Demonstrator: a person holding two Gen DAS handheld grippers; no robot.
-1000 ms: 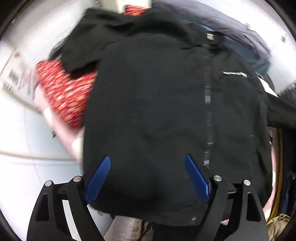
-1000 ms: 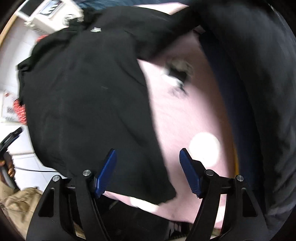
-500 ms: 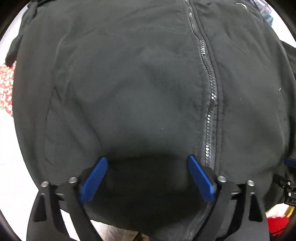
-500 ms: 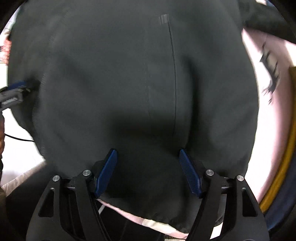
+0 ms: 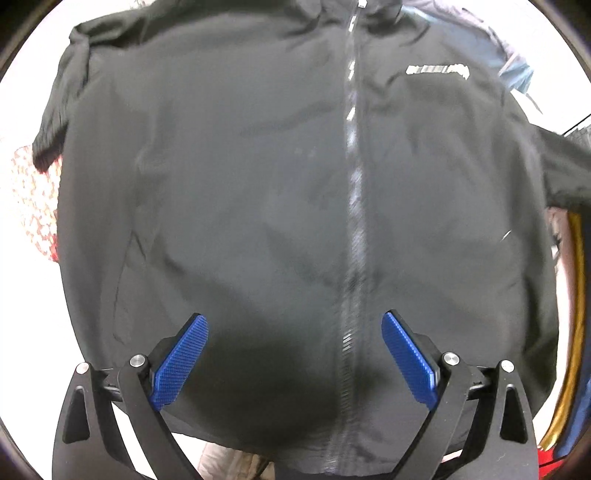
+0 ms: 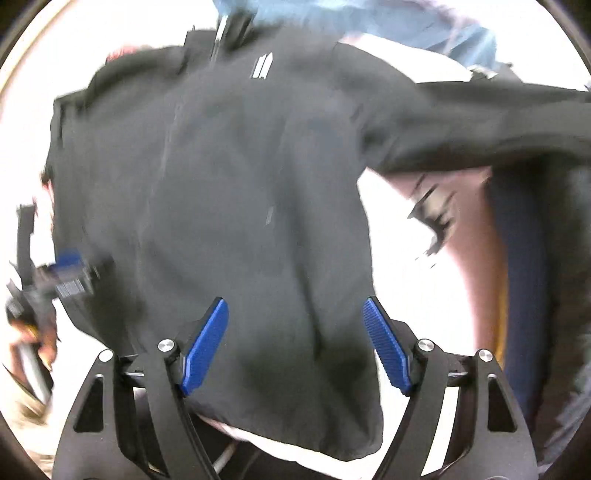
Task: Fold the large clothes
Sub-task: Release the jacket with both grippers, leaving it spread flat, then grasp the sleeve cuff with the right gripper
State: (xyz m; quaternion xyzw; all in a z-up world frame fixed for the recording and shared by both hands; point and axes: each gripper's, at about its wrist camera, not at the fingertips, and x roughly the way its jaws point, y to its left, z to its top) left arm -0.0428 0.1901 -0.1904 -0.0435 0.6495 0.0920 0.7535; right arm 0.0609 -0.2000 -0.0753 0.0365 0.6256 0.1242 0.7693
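A black zip-up jacket (image 5: 258,184) lies spread front-up, its zipper (image 5: 352,206) running up the middle and a white logo (image 5: 437,70) on the chest. My left gripper (image 5: 293,354) is open and empty, hovering over the jacket's lower hem. The right wrist view shows the same jacket (image 6: 240,192) with one sleeve (image 6: 480,125) stretched to the right. My right gripper (image 6: 295,343) is open and empty over the hem's right part. The left gripper (image 6: 70,273) appears blurred at the left edge there.
A red patterned cloth (image 5: 31,195) lies left of the jacket. A pink garment (image 6: 458,236) with a dark print and a dark blue cloth (image 6: 521,258) lie to the right. A light blue garment (image 6: 369,18) lies beyond the collar. White surface shows around.
Both grippers have pulled back from the jacket, so more of it shows, including collar, logo and outstretched sleeve. Both stay open.
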